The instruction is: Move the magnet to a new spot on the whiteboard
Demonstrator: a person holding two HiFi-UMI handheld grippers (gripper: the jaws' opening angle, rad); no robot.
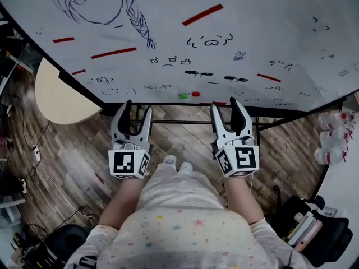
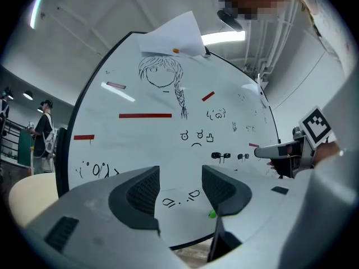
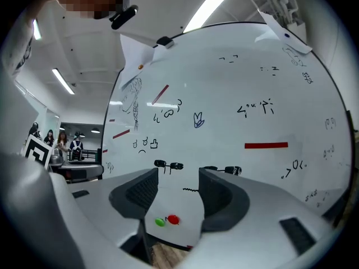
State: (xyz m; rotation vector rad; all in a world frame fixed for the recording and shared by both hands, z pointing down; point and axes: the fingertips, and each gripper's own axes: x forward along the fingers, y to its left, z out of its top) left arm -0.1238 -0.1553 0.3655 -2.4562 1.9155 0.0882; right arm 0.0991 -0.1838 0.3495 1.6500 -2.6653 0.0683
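While they hang over the wooden floor [image 1: 179, 133], the left tool [image 1: 136, 110] and right tool [image 1: 230, 104] both have jaws spread, holding nothing. Just beyond them, a green magnet [image 1: 183, 96] and red magnet [image 1: 195, 94] sit side by side near the whiteboard's [image 1: 263, 21] bottom edge, between the two tools.

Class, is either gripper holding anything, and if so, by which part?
Nothing is held. The left gripper and right gripper both have jaws apart and empty. The red magnet sits on the whiteboard.
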